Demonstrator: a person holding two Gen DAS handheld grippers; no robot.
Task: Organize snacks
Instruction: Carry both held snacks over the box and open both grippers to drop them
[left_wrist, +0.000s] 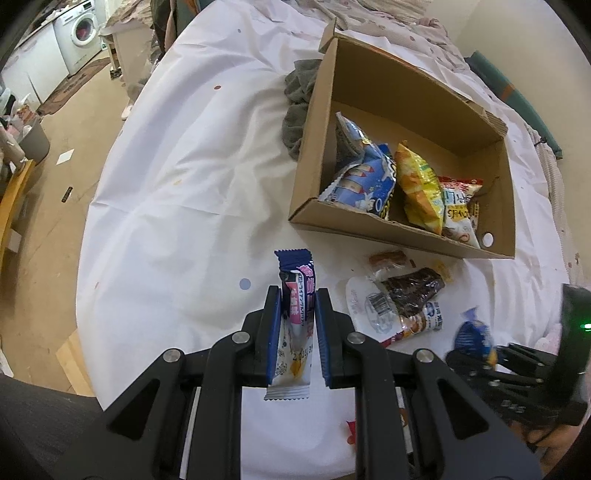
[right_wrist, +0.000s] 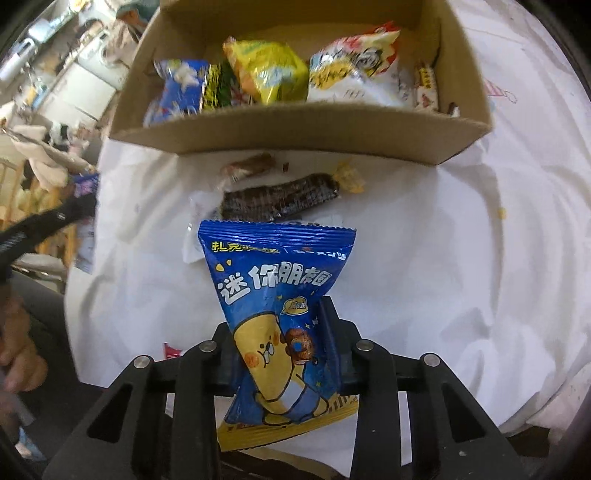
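My left gripper (left_wrist: 297, 295) is shut on a slim white and purple snack bar (left_wrist: 295, 321), held above the white cloth. My right gripper (right_wrist: 284, 306) is shut on a blue snack packet with a yellow cartoon figure (right_wrist: 280, 317); its fingers are mostly hidden behind it. The packet also shows in the left wrist view (left_wrist: 474, 334), at the right. The cardboard box (left_wrist: 369, 221) lies ahead, with several snack bags inside: blue (left_wrist: 364, 184), yellow (left_wrist: 419, 188), white and red (left_wrist: 460, 210). The box also shows in the right wrist view (right_wrist: 295, 136).
Loose snacks lie on the cloth before the box: a dark chocolate-coloured pack (left_wrist: 412, 291), (right_wrist: 280, 197), a small brown wrapped piece (left_wrist: 388, 257), (right_wrist: 249, 166) and a white wrapper (left_wrist: 373, 306). A grey cloth (left_wrist: 299, 99) lies left of the box. The floor drops off left (left_wrist: 55, 177).
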